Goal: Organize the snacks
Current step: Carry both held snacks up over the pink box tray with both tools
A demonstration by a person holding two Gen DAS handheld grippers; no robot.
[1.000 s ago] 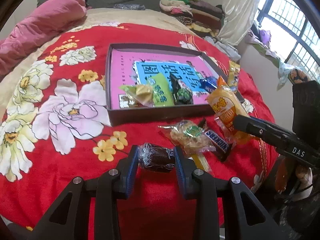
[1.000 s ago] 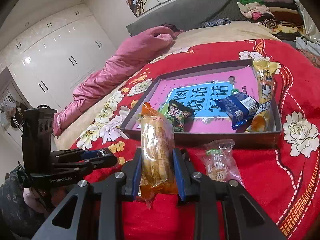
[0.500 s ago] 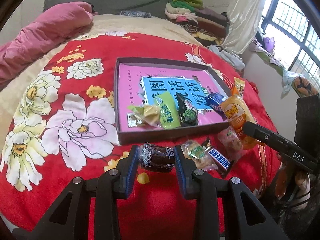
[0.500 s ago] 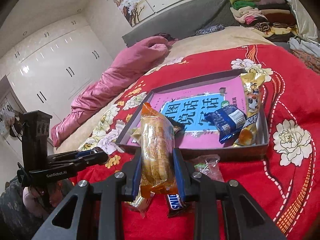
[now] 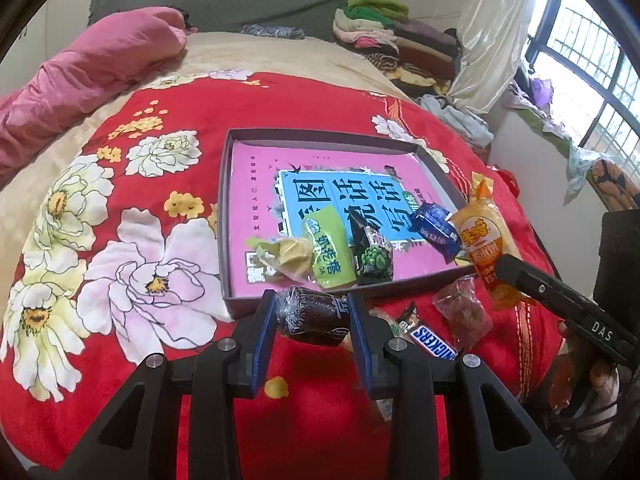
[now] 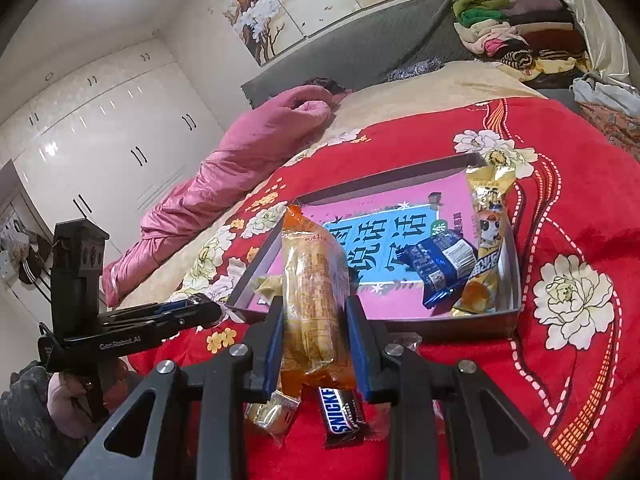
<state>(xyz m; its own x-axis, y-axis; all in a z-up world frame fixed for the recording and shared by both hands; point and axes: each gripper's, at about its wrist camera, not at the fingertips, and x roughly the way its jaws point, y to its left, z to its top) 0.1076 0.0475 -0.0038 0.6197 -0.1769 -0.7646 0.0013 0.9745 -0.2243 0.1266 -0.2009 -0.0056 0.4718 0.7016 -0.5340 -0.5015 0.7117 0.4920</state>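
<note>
- The left gripper [image 5: 313, 317] is clenching a dark brown wrapped snack [image 5: 314, 316], carrying it just short of the near wall of the tray [image 5: 320, 134].
- The right gripper [image 6: 316, 340] is gripping a long orange wrapped cake [image 6: 314, 292], holding it upright at about five o'clock from the tray's centre in the left view.
- Several snacks are already lying in the tray: a green packet [image 5: 326, 246], a blue packet [image 5: 434, 230] and a yellow packet [image 6: 490, 208].
- A chocolate bar [image 6: 342, 412], a clear packet [image 5: 462, 312] and a small pale packet [image 6: 272, 412] are lying on the red blanket [image 5: 300, 96], outside at six o'clock.
- This looks like the carry step; next, each load probably needs lifting over the wall and releasing on a bare patch.
</note>
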